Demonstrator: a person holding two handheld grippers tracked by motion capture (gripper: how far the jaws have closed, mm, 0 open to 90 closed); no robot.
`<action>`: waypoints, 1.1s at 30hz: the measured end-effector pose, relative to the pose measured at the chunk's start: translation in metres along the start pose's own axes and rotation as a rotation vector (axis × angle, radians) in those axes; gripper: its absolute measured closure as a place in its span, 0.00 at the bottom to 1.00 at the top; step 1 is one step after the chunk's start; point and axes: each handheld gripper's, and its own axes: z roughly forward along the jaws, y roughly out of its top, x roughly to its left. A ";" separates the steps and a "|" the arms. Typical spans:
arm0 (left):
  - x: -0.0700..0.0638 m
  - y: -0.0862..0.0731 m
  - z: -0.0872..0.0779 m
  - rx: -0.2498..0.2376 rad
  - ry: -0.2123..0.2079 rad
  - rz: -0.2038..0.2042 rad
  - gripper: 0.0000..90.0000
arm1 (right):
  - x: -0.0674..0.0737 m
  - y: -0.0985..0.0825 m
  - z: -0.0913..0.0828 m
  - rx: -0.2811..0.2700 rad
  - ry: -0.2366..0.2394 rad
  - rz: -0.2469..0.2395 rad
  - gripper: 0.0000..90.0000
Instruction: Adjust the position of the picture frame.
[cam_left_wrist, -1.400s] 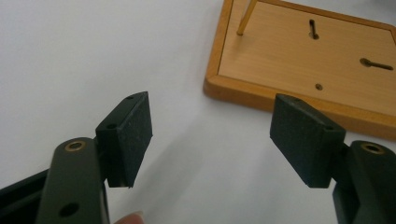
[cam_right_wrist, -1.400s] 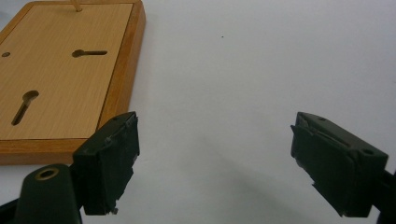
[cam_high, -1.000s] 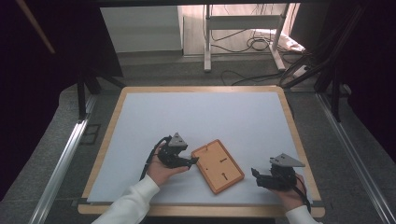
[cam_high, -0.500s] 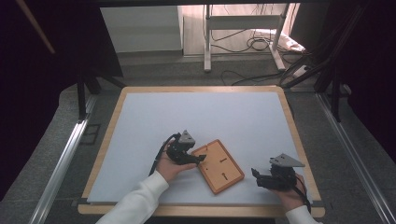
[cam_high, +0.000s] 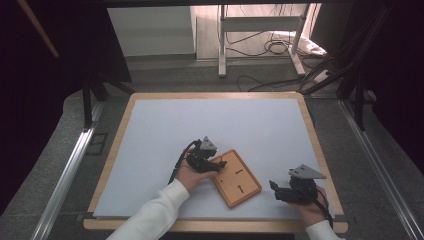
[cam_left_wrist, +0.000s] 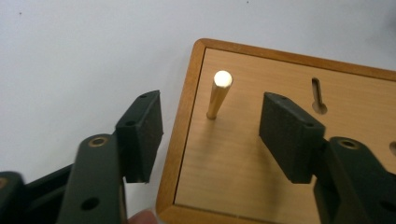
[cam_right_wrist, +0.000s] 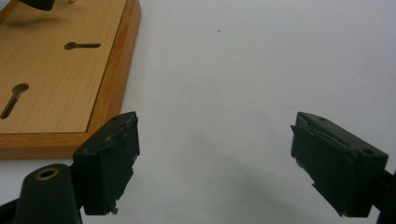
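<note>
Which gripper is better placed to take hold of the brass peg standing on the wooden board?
Left. The left gripper straddles the brass peg on the wooden board, its jaws just closing, not yet touching. The right gripper rests open over bare table beside the board.

Brass peg (cam_left_wrist: 218, 94) between closing jaws

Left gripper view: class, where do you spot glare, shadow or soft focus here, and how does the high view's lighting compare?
Left gripper view: the brass pin has a blown-out tip and throws a faint shadow on the wooden board; the near fingers look soft. High view: the white table is evenly lit, its surroundings dark.
</note>
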 end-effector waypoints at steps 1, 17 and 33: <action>-0.001 0.001 0.001 0.000 0.003 0.002 0.47 | 0.000 0.000 0.000 0.000 0.002 0.001 0.17; -0.001 0.002 0.007 -0.018 0.023 0.008 0.73 | 0.000 -0.001 0.001 0.006 0.000 -0.002 0.17; 0.000 0.002 0.007 -0.050 -0.010 -0.042 0.94 | 0.000 -0.001 0.001 0.008 -0.002 -0.003 0.17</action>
